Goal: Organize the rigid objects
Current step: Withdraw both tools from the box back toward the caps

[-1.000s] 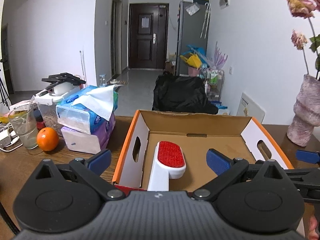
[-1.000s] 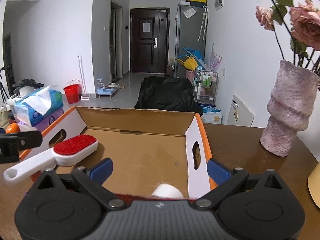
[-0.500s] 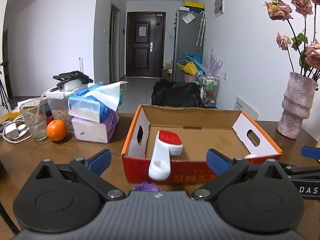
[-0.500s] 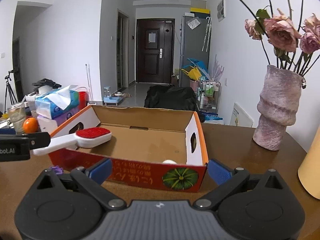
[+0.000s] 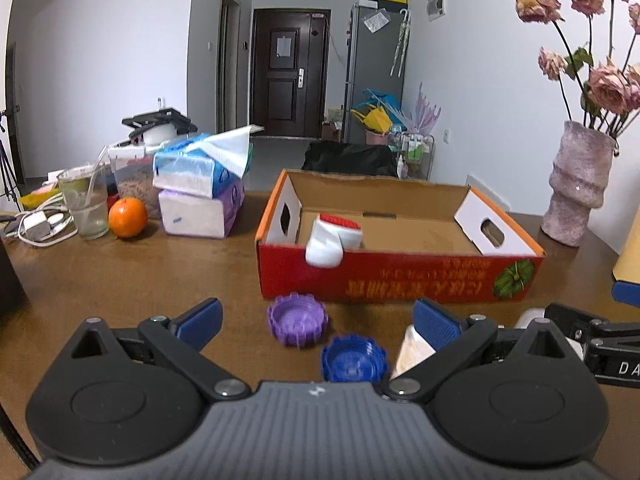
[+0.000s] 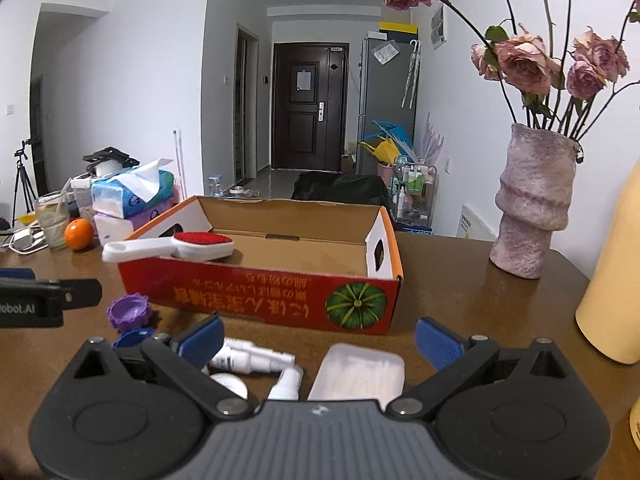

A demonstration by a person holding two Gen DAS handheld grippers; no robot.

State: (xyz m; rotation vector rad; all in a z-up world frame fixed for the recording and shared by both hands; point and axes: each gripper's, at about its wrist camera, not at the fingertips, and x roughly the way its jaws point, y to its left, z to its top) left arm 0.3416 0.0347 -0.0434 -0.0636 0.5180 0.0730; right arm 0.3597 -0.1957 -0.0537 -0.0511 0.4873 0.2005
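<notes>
An open red cardboard box [image 5: 400,280] [image 6: 260,296] stands on the brown table. A white lint brush with a red pad [image 5: 334,236] [image 6: 172,245] lies in its left end, the handle over the rim. In front of the box lie a purple cap [image 5: 298,319] [image 6: 130,311], a blue cap [image 5: 354,362] [image 6: 132,337], small white spray bottles [image 6: 256,360] and a clear plastic case [image 6: 358,370]. My left gripper [image 5: 316,322] is open and empty above the caps. My right gripper [image 6: 318,338] is open and empty above the bottles and case.
A pink vase with dried roses [image 6: 532,204] stands at the right, a yellow cylinder [image 6: 612,280] beside it. Tissue packs [image 5: 200,200], an orange [image 5: 128,217], a glass [image 5: 86,204] and cables sit at the left.
Both grippers have drawn back from the box toward me and lower. The brush has stayed in the box. The caps, bottles and case have come into view.
</notes>
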